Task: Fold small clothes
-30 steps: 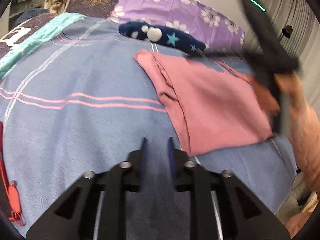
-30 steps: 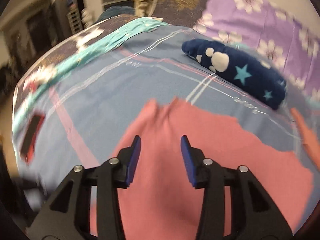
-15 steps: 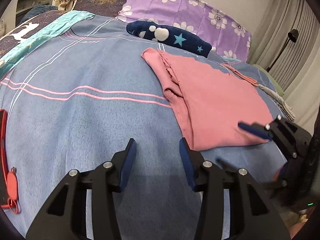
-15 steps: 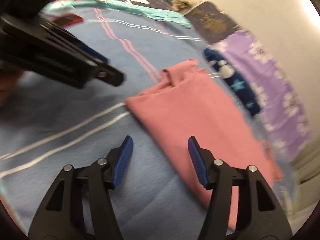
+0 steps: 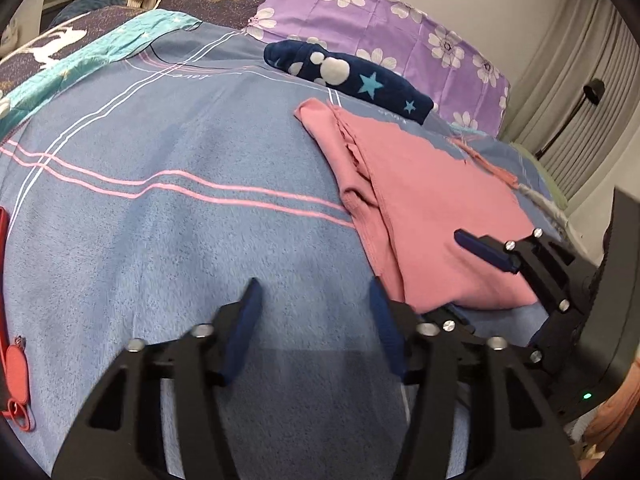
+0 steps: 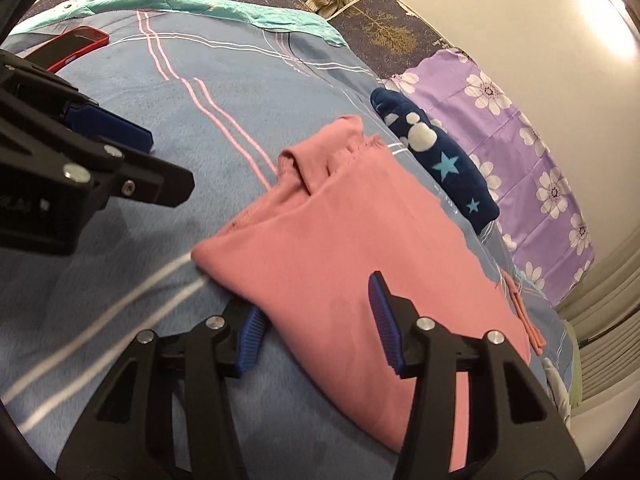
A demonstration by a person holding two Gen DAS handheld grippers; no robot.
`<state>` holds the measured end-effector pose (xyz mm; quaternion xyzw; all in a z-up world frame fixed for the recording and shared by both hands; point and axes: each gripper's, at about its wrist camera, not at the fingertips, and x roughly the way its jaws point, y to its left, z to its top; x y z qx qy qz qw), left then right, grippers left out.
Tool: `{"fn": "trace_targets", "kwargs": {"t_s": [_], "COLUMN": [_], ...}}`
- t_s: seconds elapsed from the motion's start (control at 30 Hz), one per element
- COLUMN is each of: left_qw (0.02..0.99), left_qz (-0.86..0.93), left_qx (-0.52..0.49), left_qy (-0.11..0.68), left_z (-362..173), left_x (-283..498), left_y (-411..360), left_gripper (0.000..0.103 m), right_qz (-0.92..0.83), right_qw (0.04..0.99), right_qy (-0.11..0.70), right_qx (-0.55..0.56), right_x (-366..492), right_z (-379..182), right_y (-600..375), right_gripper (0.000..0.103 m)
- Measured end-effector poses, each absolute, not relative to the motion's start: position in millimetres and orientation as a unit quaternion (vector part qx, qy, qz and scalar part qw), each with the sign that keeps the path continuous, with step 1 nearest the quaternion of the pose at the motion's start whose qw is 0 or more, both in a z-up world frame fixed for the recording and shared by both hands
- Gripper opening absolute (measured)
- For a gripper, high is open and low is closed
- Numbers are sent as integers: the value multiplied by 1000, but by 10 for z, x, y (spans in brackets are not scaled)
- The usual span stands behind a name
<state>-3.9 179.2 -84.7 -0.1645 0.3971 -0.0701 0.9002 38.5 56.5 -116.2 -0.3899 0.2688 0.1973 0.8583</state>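
A pink garment (image 5: pixel 420 200) lies folded flat on the blue blanket (image 5: pixel 160 240); it also shows in the right wrist view (image 6: pixel 340 240). My left gripper (image 5: pixel 316 320) is open and empty over bare blanket, just left of the garment's near corner. My right gripper (image 6: pixel 316 320) is open, its jaws straddling the garment's near edge: one finger (image 6: pixel 252 336) sits beside the fold, the other over the cloth. The right gripper shows in the left wrist view (image 5: pixel 492 256). The left gripper shows in the right wrist view (image 6: pixel 120 136).
A navy star-patterned cloth (image 5: pixel 352 76) lies beyond the garment, by a purple flowered pillow (image 5: pixel 380 28). A red phone (image 6: pixel 68 48) lies on the far blanket. A red tag (image 5: pixel 16 380) lies at the left edge. A thin pink strip (image 6: pixel 524 316) lies right of the garment.
My right gripper has come down to the garment's near edge and now straddles it. My left gripper has opened wider and stayed over the blanket. The garment has not moved.
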Motion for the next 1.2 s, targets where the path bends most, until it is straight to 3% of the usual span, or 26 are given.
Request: {"fn": "trace_targets", "kwargs": {"t_s": [0.3,0.43,0.53,0.67,0.77,0.9,1.2], "left_qw": [869,830,844,854,841,843,843], "left_qz": [-190,-230,-231,-219,-226,-222,-221], "left_qx": [-255,-288,-255,-243,-291,-284,-282], "left_qy": [378,419,412,405,395,399,401], "left_z": [-764,-935,-955,-1029,-1091,-1089,-1082], "left_x": [913,1557,1886,2099,2099,2102,2104], "left_y": [2022,1877,1686,1561,1701,1701,1686], "left_gripper": [72,72,71,37,23,18,19], "right_qz": [199,197,199,205,198,183,150], "right_qw": [862,863,863,862,863,864,871], "right_qy": [270,265,268,272,266,261,256], "right_qx": [-381,-383,-379,-375,-380,-391,-391], "right_x": [362,338,352,412,447,527,687], "right_z": [-1171,-1198,-1205,-1205,-1224,-1235,-1232], "right_y": [487,495,492,499,551,633,634], "right_gripper": [47,48,50,50,50,50,56]}}
